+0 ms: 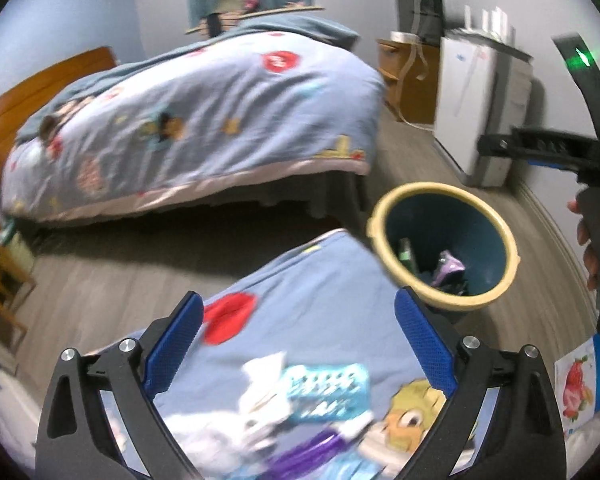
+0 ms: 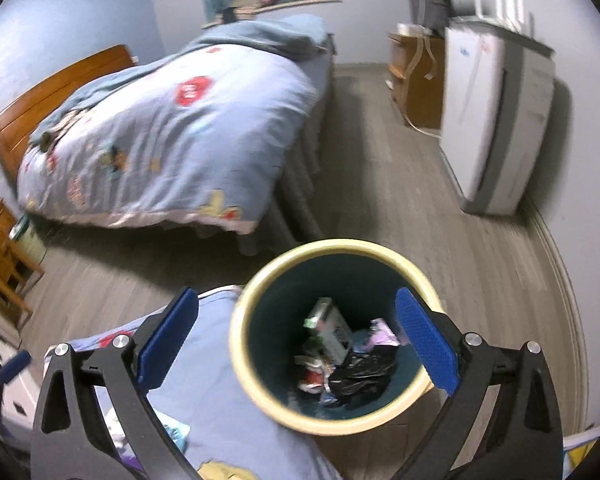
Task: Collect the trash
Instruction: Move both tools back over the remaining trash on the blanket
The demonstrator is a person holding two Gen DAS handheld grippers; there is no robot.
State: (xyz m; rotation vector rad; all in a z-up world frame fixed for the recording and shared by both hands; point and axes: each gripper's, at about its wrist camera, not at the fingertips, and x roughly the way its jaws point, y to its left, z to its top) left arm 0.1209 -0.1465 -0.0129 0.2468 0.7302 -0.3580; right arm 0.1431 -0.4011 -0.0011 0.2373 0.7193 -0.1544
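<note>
Hovering right hand-held gripper [image 2: 296,340] over trash bin [image 2: 252,364], jaws wide, empty. Holding crumpled wrappers [image 2: 376,334], carton [image 2: 330,334], black bag [image 2: 360,378] inside bin beside bed [image 2: 172,144]. Left hand-held gripper [image 1: 300,348] wide too.

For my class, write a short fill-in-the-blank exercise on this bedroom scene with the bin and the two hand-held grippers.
1. The bin has a teal inside and a pale ____ rim.
2. Among the trash in the bin lies a crumpled ____ plastic bag.
3. The right hand-held gripper hangs above the bin with its jaws ____.
4. The pads of the left hand-held gripper are ____ in colour.

Missing words: yellow; black; open; blue
</note>
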